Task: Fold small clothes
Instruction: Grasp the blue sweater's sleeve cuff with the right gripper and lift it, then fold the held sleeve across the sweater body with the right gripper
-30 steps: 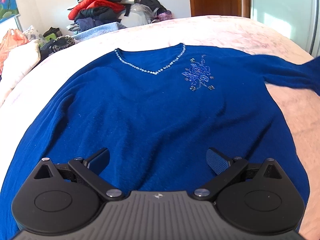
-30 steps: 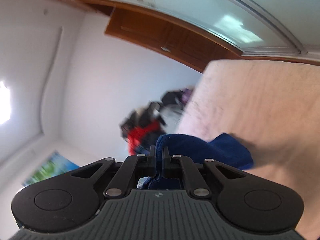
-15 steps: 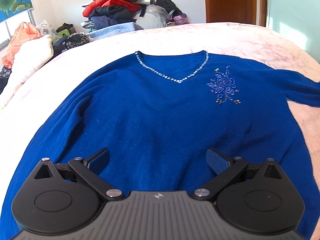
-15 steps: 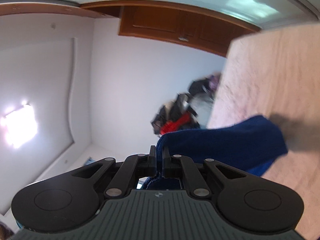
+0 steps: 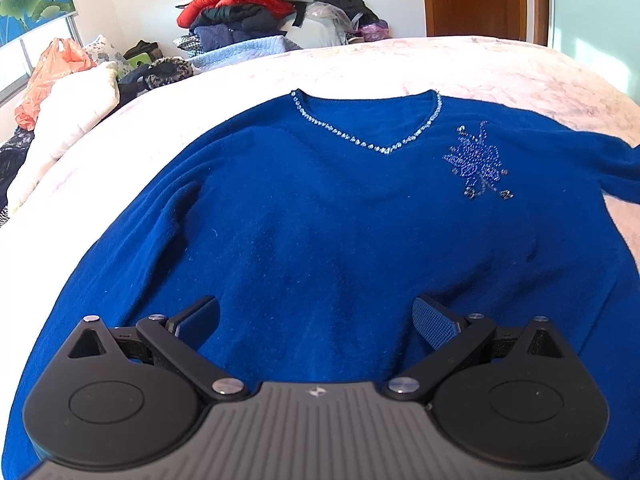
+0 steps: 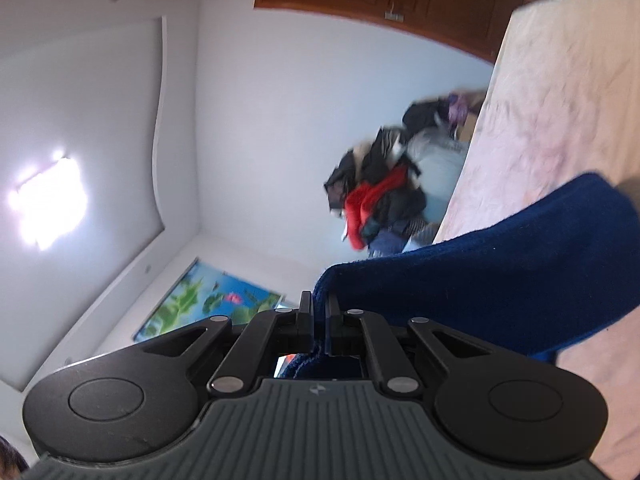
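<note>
The blue sweater point(image 5: 320, 220) lay face up on the pink bedspread point(image 5: 460, 64), directly ahead of the left gripper point(image 5: 316, 316), whose fingers stood wide with nothing between them. Its sleeve point(image 6: 500, 276) stretched longer than a second before, pinched in the right gripper point(image 6: 319, 312), which had swung sideways.

No readable txt, labels, brands or nos. anywhere in either view.
</note>
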Demonstrator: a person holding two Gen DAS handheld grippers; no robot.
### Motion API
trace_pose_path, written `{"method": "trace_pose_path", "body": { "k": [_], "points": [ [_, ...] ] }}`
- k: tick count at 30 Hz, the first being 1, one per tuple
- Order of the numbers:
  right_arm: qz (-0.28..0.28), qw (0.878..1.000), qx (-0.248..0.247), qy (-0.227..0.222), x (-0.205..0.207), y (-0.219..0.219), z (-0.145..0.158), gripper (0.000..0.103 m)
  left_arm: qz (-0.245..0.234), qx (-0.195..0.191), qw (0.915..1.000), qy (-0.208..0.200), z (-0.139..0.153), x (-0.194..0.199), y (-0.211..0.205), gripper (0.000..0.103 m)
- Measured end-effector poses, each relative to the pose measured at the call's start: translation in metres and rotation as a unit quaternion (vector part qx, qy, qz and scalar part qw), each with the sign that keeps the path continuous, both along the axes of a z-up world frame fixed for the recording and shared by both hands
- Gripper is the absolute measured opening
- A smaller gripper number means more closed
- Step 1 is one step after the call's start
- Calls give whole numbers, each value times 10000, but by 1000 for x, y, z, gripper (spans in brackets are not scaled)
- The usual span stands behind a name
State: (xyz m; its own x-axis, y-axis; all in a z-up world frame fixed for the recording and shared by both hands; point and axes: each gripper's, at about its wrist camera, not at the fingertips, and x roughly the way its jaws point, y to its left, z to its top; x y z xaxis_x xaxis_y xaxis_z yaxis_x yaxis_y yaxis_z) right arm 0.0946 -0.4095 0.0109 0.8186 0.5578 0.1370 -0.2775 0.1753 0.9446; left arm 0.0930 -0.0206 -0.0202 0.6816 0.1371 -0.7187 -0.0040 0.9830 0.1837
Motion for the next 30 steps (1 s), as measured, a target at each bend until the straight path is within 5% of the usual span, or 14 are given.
{"method": "trace_pose_path", "body": {
  "k": [15,30],
  "points": [
    [1382,9900,-122,271,86,128,7,11,226,83,9996,-169,8,-6,30,103],
    [2370,9664,-395,911,156,258,-32,12,624,-135,9977,-220,11,-19,80,103]
  ]
}}
